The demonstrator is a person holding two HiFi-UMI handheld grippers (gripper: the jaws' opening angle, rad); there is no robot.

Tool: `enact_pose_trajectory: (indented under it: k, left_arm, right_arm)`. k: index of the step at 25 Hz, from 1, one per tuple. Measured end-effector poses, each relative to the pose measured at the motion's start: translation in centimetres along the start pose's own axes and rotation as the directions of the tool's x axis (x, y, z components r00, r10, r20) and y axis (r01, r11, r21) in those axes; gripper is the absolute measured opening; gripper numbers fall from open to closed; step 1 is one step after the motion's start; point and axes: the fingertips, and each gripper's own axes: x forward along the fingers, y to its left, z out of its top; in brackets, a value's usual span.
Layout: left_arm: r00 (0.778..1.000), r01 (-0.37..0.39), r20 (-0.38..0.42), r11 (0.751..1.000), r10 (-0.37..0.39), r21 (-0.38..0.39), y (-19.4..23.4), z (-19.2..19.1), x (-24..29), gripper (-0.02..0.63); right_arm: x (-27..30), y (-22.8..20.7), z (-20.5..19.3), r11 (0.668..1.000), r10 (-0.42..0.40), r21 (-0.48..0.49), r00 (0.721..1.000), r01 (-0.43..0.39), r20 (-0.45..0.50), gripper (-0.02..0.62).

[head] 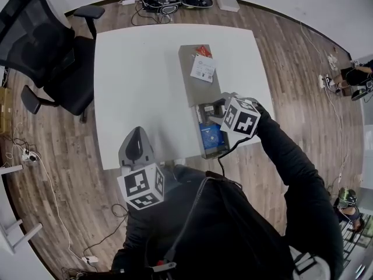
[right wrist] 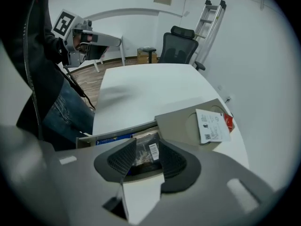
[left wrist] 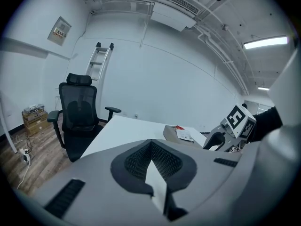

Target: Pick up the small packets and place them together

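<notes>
- Evidently a pickup is starting: the right hand-held gripper [right wrist: 146, 145], jaws partly apart, hangs over a clear packet [right wrist: 143, 158] in the grey tray [head: 189, 69].
- Left hand-held gripper [left wrist: 150, 147] is closed and empty.
- Next, I'd say: lower, then pinch the packet.

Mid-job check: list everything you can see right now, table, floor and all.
table: one, white, centre.
tray: one, grey, on table's right side.
white packet: one, tray's far end.
red packet: one, partly under white packet.
dark packet: one, barcode label, mid-tray.
blue packet: one, tray's near end.
office chair: one, black, left of table.
ladder: one, silver, against wall.
cables: several, dark, floor beyond table.
left tool: one, grey, jaws together, empty.
right tool: one, grey, jaws apart, over dark packet.
</notes>
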Motion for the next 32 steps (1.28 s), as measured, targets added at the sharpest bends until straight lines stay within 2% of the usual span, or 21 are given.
enact_pose_trajectory:
  k: [4,15,20,24,28,32]
  left_arm:
    - [1.000,-0.004,-0.005,1.000,0.004,-0.001,0.0,-0.4,-0.7,-0.002]
    - [0.999,-0.036,-0.002,0.999,0.036,-0.011,1.0,-0.6,-1.9,-0.002]
    - [0.999,-0.047,-0.005,0.999,0.047,-0.017,1.4,-0.7,-2.1,-0.002]
    - [0.999,-0.049,-0.005,0.999,0.048,-0.018,1.4,-0.7,-2.2,-0.002]
    - [0.999,-0.045,-0.003,0.999,0.045,-0.020,1.3,-0.8,-2.0,-0.002]
    - [0.999,-0.047,-0.001,0.999,0.047,-0.020,1.3,-0.7,-1.9,-0.002]
  right_arm:
    - [1.6,1.9,-0.3,0.999,0.040,-0.007,0.999,-0.040,-0.020,0.166]
    - [5.3,3.2,-2.9,0.996,0.050,-0.069,0.982,-0.064,-0.184,0.173]
    - [6.3,2.9,-3.1,0.996,0.001,-0.087,0.978,-0.019,-0.210,0.177]
    - [6.3,3.1,-3.0,0.998,0.013,-0.061,0.974,-0.028,-0.227,0.181]
    - [6.4,3.1,-3.3,0.999,0.037,-0.021,0.974,-0.043,-0.224,0.163]
    - [6.2,3.1,-3.2,0.998,0.042,-0.026,0.972,-0.049,-0.231,0.139]
